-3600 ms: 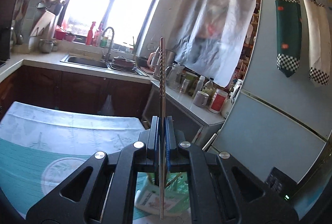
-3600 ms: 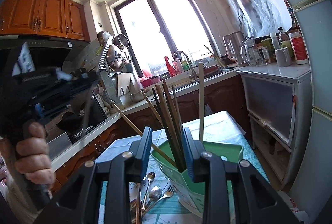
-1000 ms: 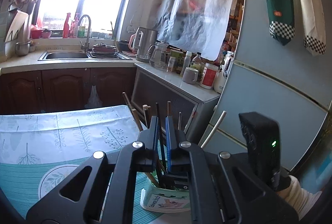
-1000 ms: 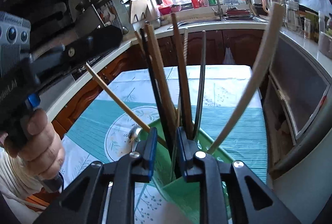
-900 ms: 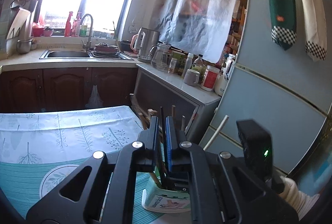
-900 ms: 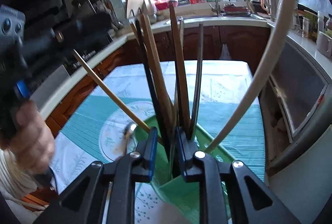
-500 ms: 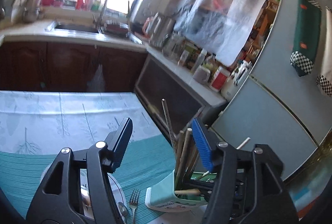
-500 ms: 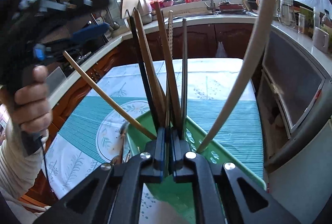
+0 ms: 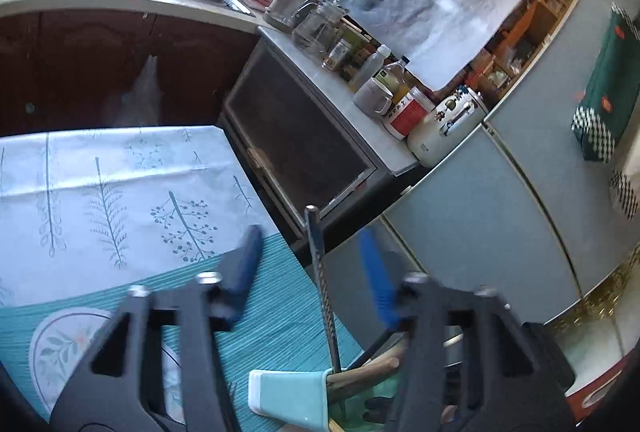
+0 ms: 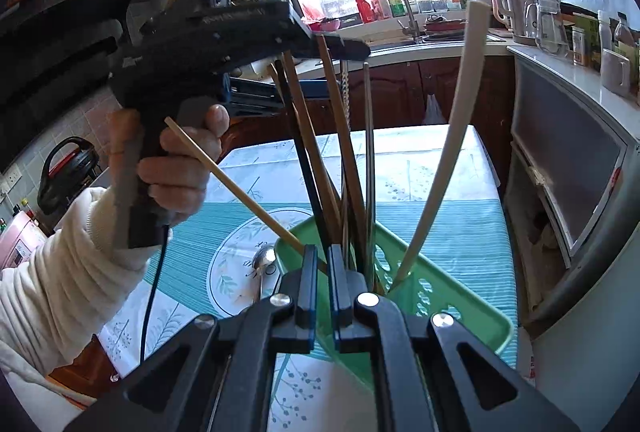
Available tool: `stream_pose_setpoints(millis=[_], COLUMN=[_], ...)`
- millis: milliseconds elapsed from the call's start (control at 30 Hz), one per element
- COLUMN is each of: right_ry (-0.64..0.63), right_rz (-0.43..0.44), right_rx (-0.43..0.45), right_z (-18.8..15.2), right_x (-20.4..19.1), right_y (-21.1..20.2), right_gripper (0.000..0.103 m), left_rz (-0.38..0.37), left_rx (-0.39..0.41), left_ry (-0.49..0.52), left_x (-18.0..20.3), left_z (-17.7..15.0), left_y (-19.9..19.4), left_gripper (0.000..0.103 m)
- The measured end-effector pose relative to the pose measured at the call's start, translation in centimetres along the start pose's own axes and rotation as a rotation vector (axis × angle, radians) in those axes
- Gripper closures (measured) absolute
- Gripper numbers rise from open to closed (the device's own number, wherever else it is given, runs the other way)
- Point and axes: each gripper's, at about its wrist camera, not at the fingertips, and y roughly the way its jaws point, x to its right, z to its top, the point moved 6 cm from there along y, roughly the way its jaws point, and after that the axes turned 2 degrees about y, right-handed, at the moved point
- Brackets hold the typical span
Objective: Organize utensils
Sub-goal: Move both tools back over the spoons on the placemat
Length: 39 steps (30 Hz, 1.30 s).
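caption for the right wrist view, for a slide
Right gripper nearly closed beside chopsticks standing in a green basket.

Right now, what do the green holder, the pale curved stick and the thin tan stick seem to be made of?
Holder: probably moulded plastic, matt mint green, with punched drain holes in its wall.
Pale stick: likely plastic, smooth and uniformly cream; no grain shows, though bone or melamine cannot be excluded.
Tan stick: apparently bamboo or wood, an unvarnished light straw colour.
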Motion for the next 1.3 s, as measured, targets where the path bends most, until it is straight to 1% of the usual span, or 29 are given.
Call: stream_pose_setpoints(millis=[33,67,100,200,367,533,600,700,767,833,867,900,933,1000,1033,1067,1133,1233,1300], right_ry=[0.005,0.008,0.009,0.006,-0.007,-0.010,-0.015,-0.027,-0.031,-0.038,-0.043,-0.047,-0.056,-0.069,-0.074,-0.077,-0.078,-0.063,-0.041], right_rz=[0.004,0.009,0.015,0.033,0.052,0.054,0.061,0.061,0.060,0.082,0.088,0.090,0.095,0.106,0.112,0.118,0.120,0.116,0.114], right_rx=[0.007,0.011,0.019,0.038,0.059,0.079,0.088,0.085,0.074,0.060,0.050,0.041,0.024,-0.003,-0.019,-0.038,-0.074,-0.124,-0.152], right_z=[0.0,0.0,0.0,-0.2,-0.5,-0.4,-0.6,-0.7,-0.9,-1.3,-1.6,-1.8,-2.1,-2.7,-3.1,-3.4,-3.9,-4.5,-4.6], right_x=[0.0,0.0,-0.1,-0.4,-1.1,-1.3,-1.7,-2.3,-2.7,-3.4,-3.9,-4.2,-4.7,-5.5,-5.8,-6.1,-6.6,-6.8,-6.8], right_y=[-0.1,-0.2,-0.3,-0.7,-1.2,-2.0,-2.6,-2.9,-2.9,-2.8,-2.7,-2.6,-2.3,-1.7,-1.4,-0.9,0.1,1.7,2.7], right_gripper=[0.098,0.098,0.098,0.098,0.098,0.098,0.098,0.098,0.098,0.098,0.098,0.098,0.098,0.098,0.098,0.098,0.098,0.098,0.098], left_rz=[-0.002,0.003,0.011,0.014,-0.008,0.040,0.043,0.071,0.107,0.150,0.169,0.196,0.212,0.241,0.263,0.283,0.336,0.364,0.376], left_rx=[0.007,0.016,0.027,0.061,0.113,0.128,0.121,0.120,0.117,0.115,0.115,0.115,0.118,0.131,0.132,0.127,0.085,0.018,-0.008], left_ry=[0.011,0.025,0.038,0.084,0.173,0.191,0.189,0.190,0.196,0.201,0.197,0.188,0.179,0.150,0.141,0.134,0.115,0.054,0.012], left_x=[0.4,0.8,1.1,2.5,5.5,6.3,6.5,6.7,6.7,6.4,6.2,5.8,5.3,4.3,3.8,3.2,1.8,-0.4,-1.8], left_z=[0.0,-0.1,-0.1,-0.2,-0.4,-0.5,-0.8,-1.8,-2.8,-4.2,-5.1,-6.2,-7.0,-9.4,-10.6,-11.6,-14.1,-17.0,-18.3], left_y=[-0.1,-0.3,-0.5,-1.9,-4.8,-5.8,-6.3,-7.6,-8.8,-10.5,-11.6,-12.7,-13.6,-15.6,-16.4,-16.8,-17.3,-17.4,-17.2], left_gripper=[0.080,0.092,0.096,0.098,0.098,0.098,0.098,0.097,0.097,0.094,0.090,0.081,0.075,0.046,0.042,0.040,0.040,0.040,0.040])
